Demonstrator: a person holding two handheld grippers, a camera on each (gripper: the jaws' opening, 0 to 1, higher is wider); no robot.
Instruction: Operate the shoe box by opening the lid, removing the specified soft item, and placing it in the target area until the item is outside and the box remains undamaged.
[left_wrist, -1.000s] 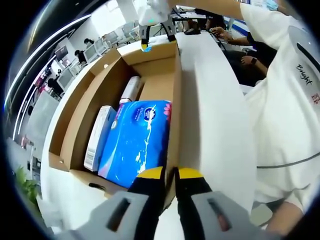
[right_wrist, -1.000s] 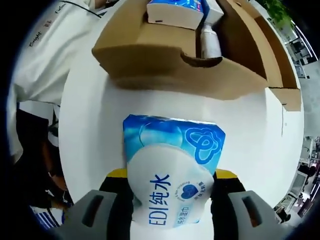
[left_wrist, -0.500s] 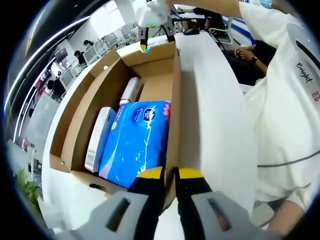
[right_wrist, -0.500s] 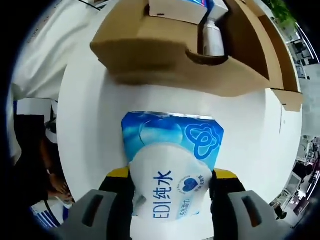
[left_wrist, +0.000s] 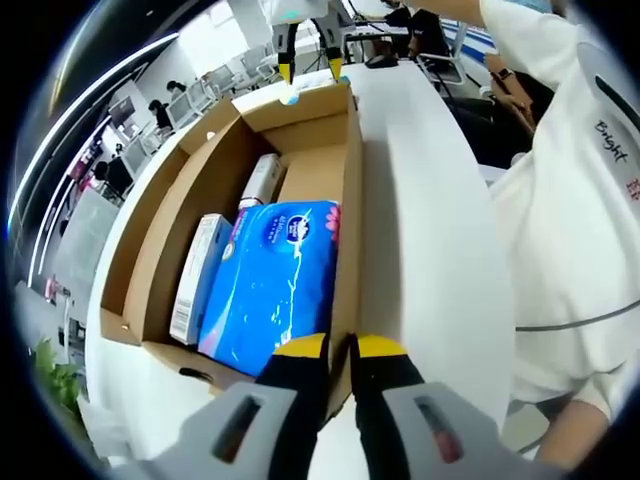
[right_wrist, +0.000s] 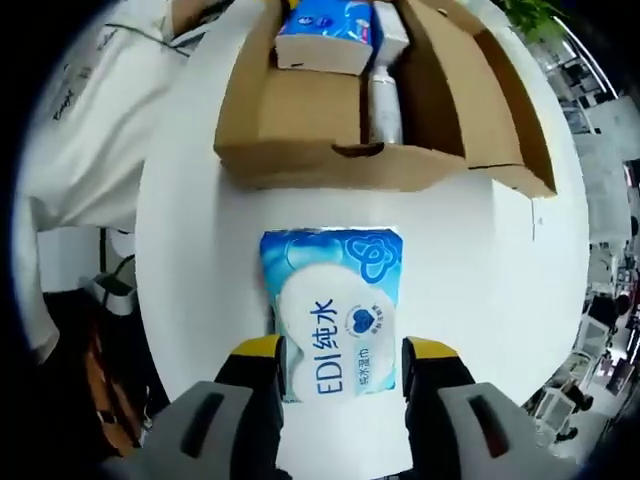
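The open cardboard shoe box (left_wrist: 160, 200) lies on a white table (left_wrist: 430, 230). My left gripper (left_wrist: 340, 352) is shut on the box's near side wall. A blue and white wet-wipes pack (right_wrist: 335, 310) lies flat on the table outside the box (right_wrist: 290, 110), its near end between the spread jaws of my right gripper (right_wrist: 340, 355), which is open. In the left gripper view, the right gripper (left_wrist: 308, 68) hangs above the box's far end, over the pack (left_wrist: 290, 97).
Inside the box are a blue tissue pack (left_wrist: 275, 275), a flat white carton (left_wrist: 200, 270) and a white bottle (left_wrist: 262, 180). A person in a white shirt (left_wrist: 570, 200) stands close along the table's edge. Office desks and people sit beyond.
The right gripper has let go of the wipes pack, which now lies flat on the table, and has drawn up and back. The left gripper has kept its hold on the box wall.
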